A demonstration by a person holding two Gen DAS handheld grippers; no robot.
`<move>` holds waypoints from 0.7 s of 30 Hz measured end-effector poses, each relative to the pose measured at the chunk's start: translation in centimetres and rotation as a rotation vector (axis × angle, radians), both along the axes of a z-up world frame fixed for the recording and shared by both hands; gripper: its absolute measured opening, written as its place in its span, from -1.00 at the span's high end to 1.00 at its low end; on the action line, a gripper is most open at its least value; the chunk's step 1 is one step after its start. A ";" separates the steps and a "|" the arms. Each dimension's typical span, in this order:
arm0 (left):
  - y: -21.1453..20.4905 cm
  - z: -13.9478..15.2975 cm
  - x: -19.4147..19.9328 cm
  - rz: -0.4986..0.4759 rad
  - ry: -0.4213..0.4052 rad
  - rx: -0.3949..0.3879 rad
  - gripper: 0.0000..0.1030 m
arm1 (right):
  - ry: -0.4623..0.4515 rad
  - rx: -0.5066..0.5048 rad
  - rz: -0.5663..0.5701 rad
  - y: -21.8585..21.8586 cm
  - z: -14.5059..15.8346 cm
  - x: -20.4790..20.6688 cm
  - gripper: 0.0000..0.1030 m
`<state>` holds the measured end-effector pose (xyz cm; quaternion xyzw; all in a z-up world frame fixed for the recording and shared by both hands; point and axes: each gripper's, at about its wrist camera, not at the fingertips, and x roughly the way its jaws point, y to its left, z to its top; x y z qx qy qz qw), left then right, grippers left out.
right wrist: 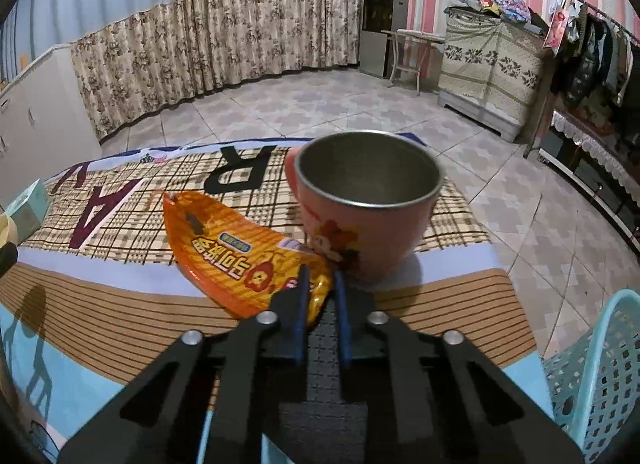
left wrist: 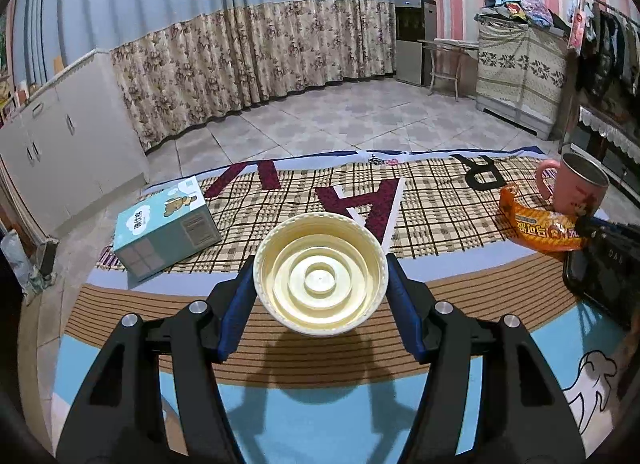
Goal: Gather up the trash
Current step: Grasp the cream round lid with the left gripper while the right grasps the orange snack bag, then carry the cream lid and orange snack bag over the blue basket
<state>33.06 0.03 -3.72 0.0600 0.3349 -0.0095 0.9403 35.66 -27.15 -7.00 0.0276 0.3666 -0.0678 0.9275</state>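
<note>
My left gripper (left wrist: 320,284) fingers clamp a cream plastic cup (left wrist: 320,274); my right gripper (right wrist: 320,284) fingers pinch the orange snack wrapper (right wrist: 236,252) just left of the pink mug (right wrist: 364,203).

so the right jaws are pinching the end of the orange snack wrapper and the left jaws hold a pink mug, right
Not quite. The left gripper holds a cream plastic lid, as the left wrist view shows. The pink mug stands on the table, free. The right gripper does pinch the orange snack wrapper.
</note>
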 end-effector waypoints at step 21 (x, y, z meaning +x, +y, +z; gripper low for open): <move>-3.7 4.0 -3.0 -0.069 -0.085 0.034 -0.18 | -0.147 0.080 -0.018 -4.0 5.3 -7.2 0.86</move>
